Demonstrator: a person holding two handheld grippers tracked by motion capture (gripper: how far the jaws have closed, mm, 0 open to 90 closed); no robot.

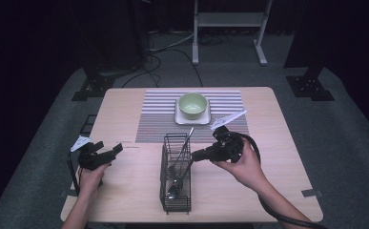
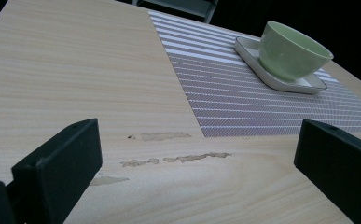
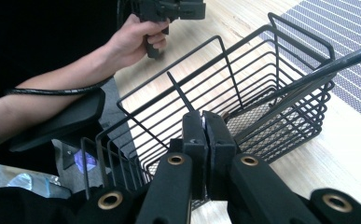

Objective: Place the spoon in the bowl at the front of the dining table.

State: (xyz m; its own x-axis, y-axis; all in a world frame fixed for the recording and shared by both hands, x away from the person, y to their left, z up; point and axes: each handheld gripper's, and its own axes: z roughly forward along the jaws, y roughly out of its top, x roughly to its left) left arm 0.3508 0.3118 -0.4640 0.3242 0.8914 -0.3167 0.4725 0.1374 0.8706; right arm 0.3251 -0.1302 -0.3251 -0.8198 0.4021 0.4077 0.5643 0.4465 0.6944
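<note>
Spreading across most of the high view is a pale wooden table (image 1: 125, 191), and on its far half lies a grey-and-white striped placemat (image 1: 158, 114). On the mat sits a white square plate (image 1: 192, 119) with a pale green round bowl (image 1: 192, 105) on it.

Nearer the person, about midway across the table, stands a black wire cutlery basket (image 1: 176, 172). It is a narrow rectangle whose long axis runs from the near edge of the table toward the mat. Inside it lie metal utensils (image 1: 175, 187): a spoon bowl shows near the front end, and a long thin handle leans out over the far rim, pointing up and away toward the plate.

The person's right gripper (image 1: 199, 155) is held level at the basket's right side, pointing left at its rim. In the right gripper view the two black jaws are pressed together with something thin and pale caught between the pads; what it is I cannot tell.

The left gripper (image 1: 117, 149) hovers over bare wood, well left of the basket, jaws spread wide and holding nothing.
</note>
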